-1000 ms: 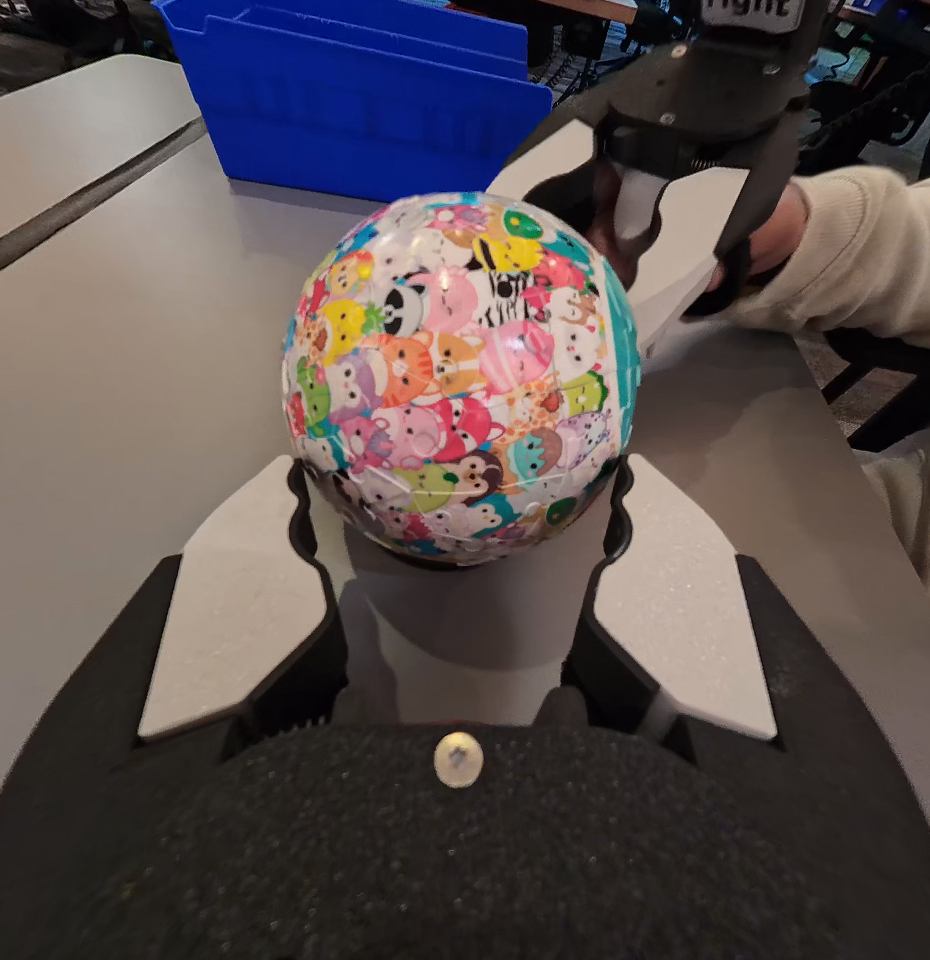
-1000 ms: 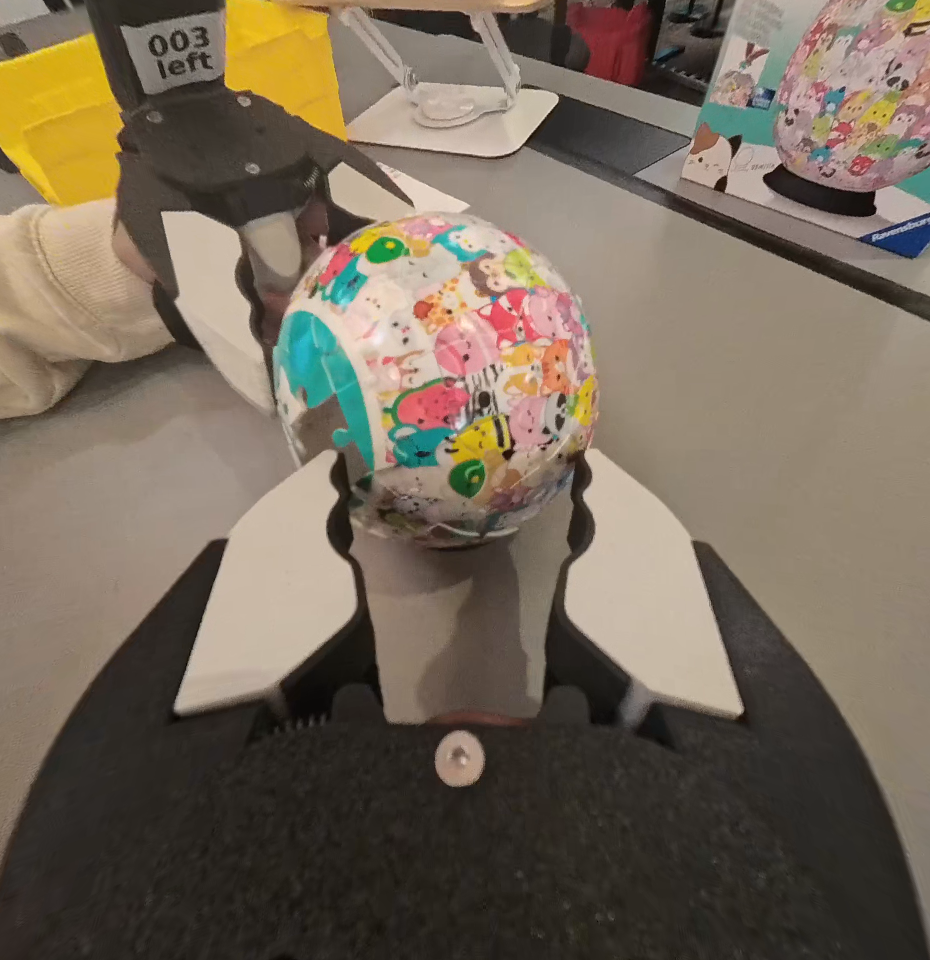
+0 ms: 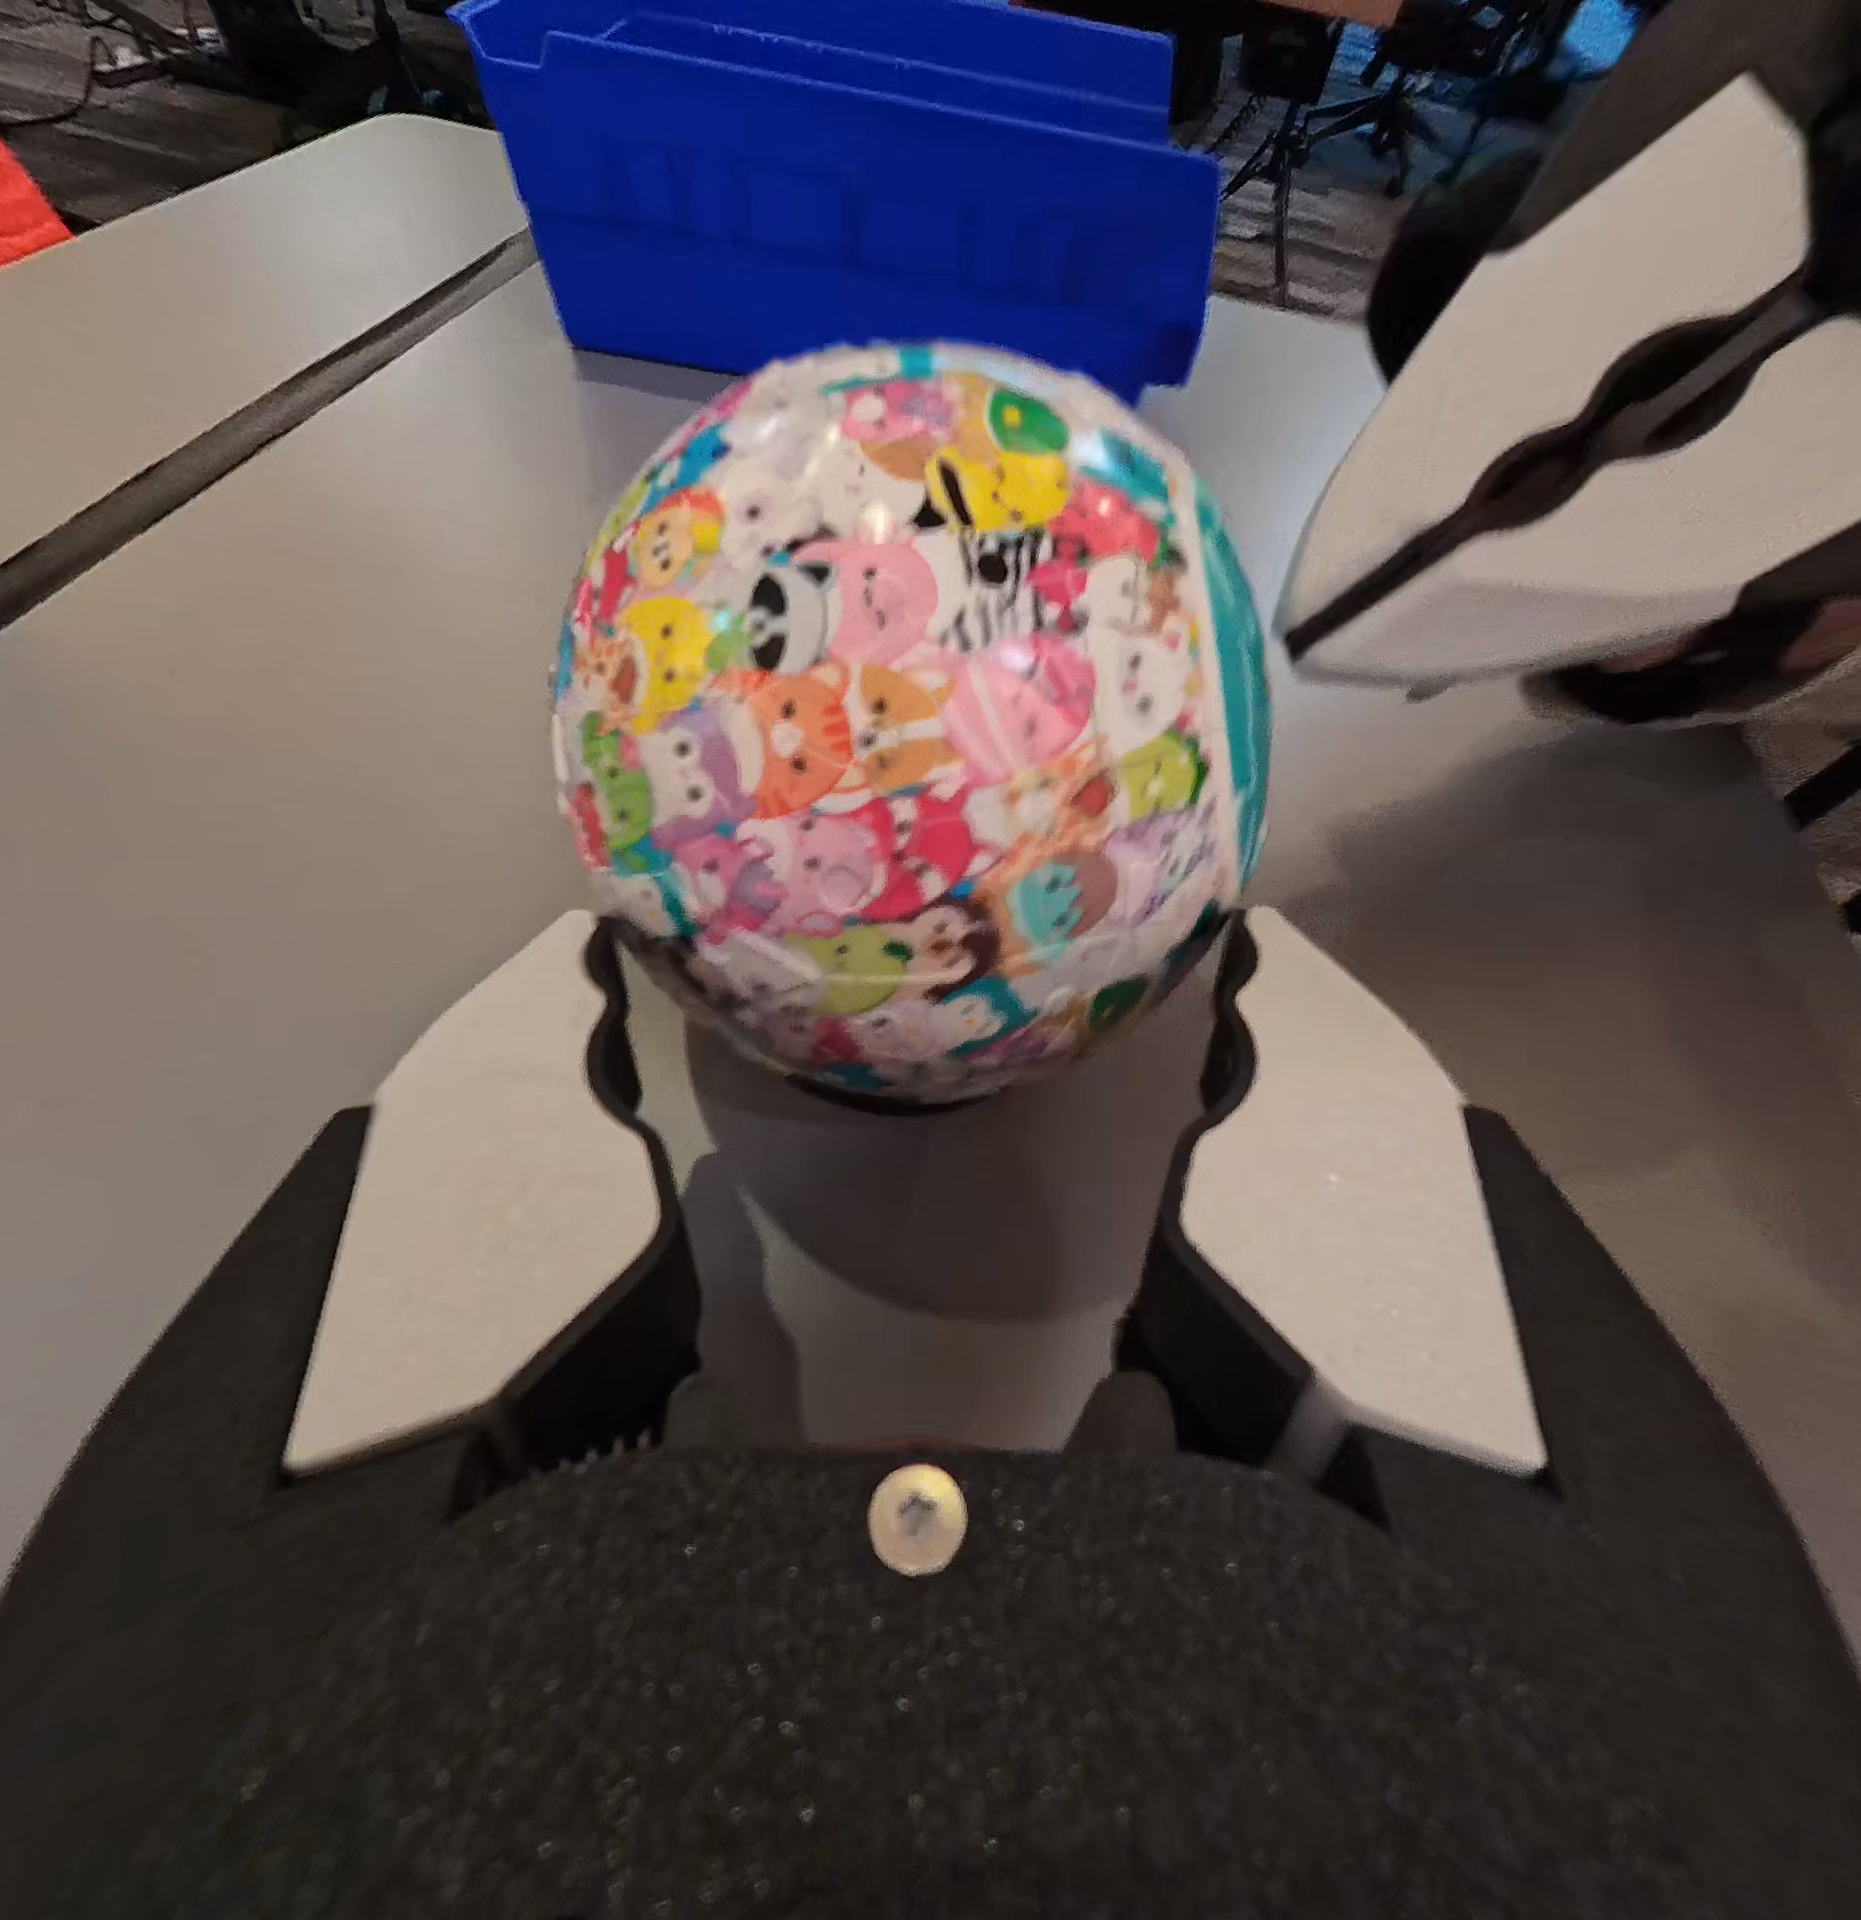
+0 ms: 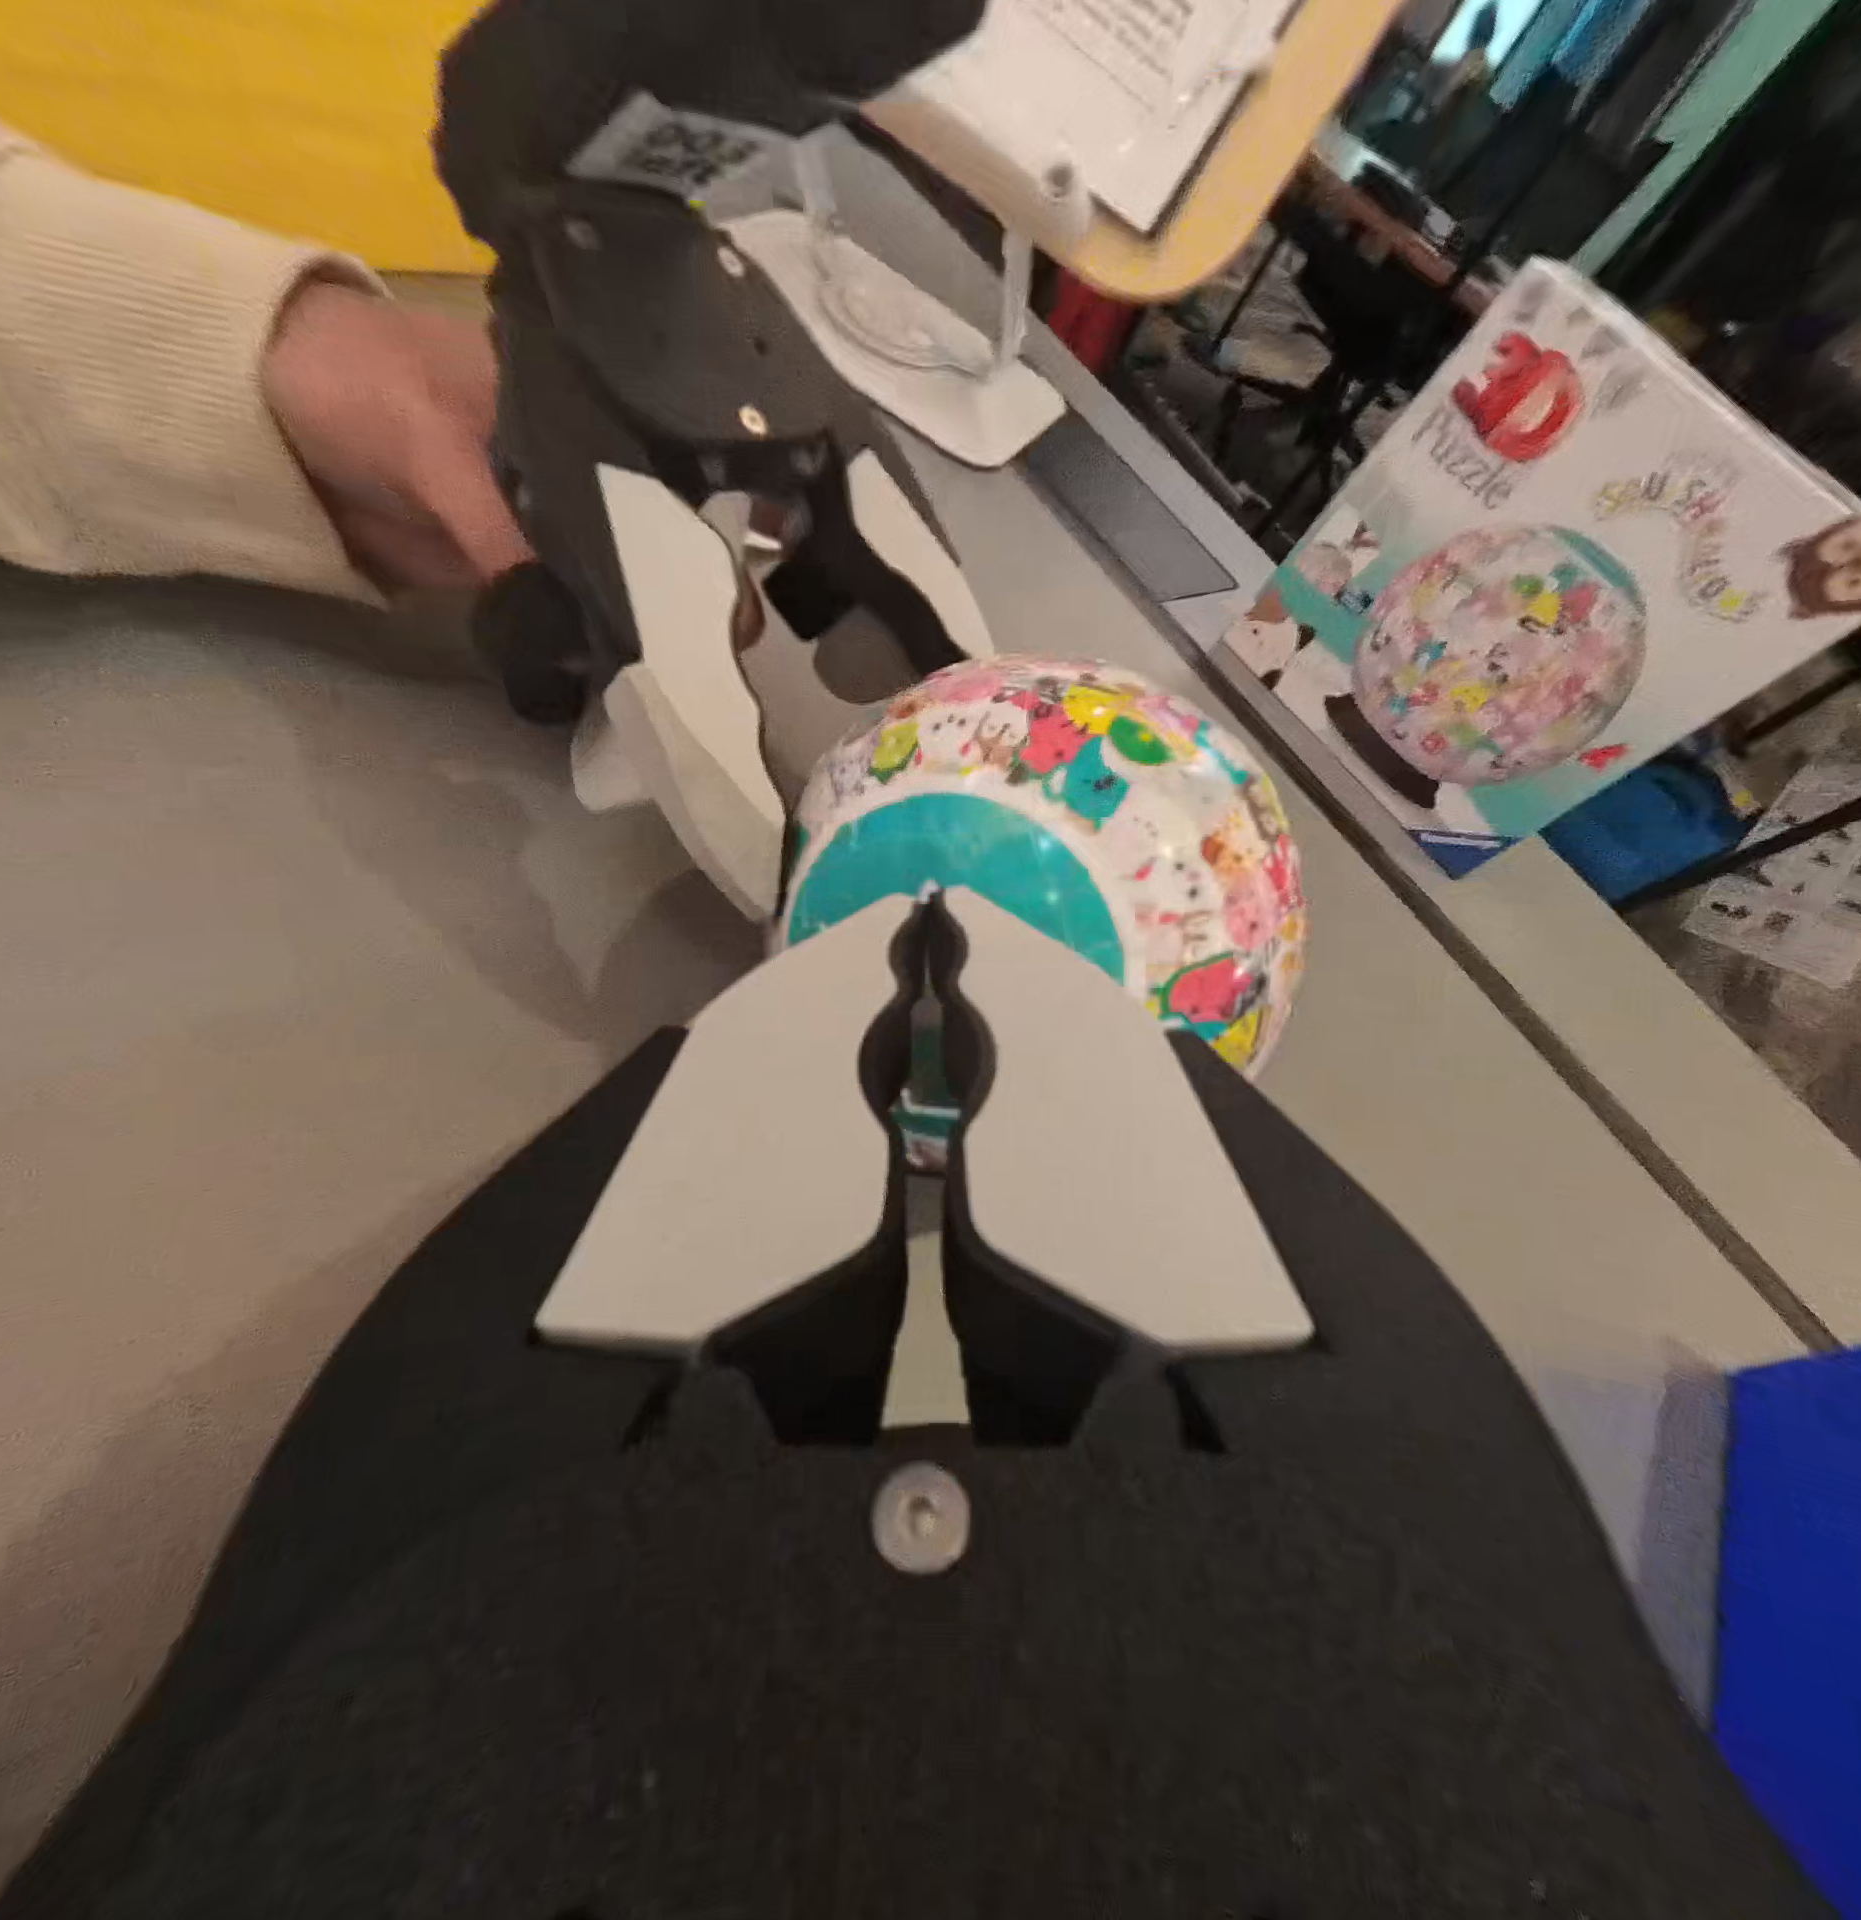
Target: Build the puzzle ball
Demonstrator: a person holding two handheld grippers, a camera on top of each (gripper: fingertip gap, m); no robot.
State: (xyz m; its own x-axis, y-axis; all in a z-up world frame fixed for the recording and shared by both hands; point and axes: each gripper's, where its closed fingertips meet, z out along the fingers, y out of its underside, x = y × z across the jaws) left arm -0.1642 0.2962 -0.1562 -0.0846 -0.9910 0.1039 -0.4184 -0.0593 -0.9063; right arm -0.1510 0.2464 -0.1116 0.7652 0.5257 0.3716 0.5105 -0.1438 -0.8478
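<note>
The puzzle ball [image 3: 910,727], covered in colourful cartoon animals with a teal band on its right side, stands on a dark base on the grey table [image 3: 230,831]. My left gripper [image 3: 910,935] is open, and its white fingers flank the ball's lower half. My right gripper [image 4: 931,904] is shut, tilted, with its tips against the ball's teal patch [image 4: 957,842]. I see nothing held between its fingers. In the left wrist view it [image 3: 1305,634] comes in from the upper right. The left gripper [image 4: 853,727] shows behind the ball [image 4: 1165,831] in the right wrist view.
A blue bin [image 3: 853,187] stands behind the ball. The puzzle's box [image 4: 1528,582] stands across a table seam. A yellow bin [image 4: 178,125] and a clear document stand [image 4: 957,343] are farther back. A cream-sleeved hand [image 4: 386,447] holds the left gripper.
My right gripper has shut and swung round, tilted, to the ball's teal side. My left gripper stays open around the ball, which has not moved.
</note>
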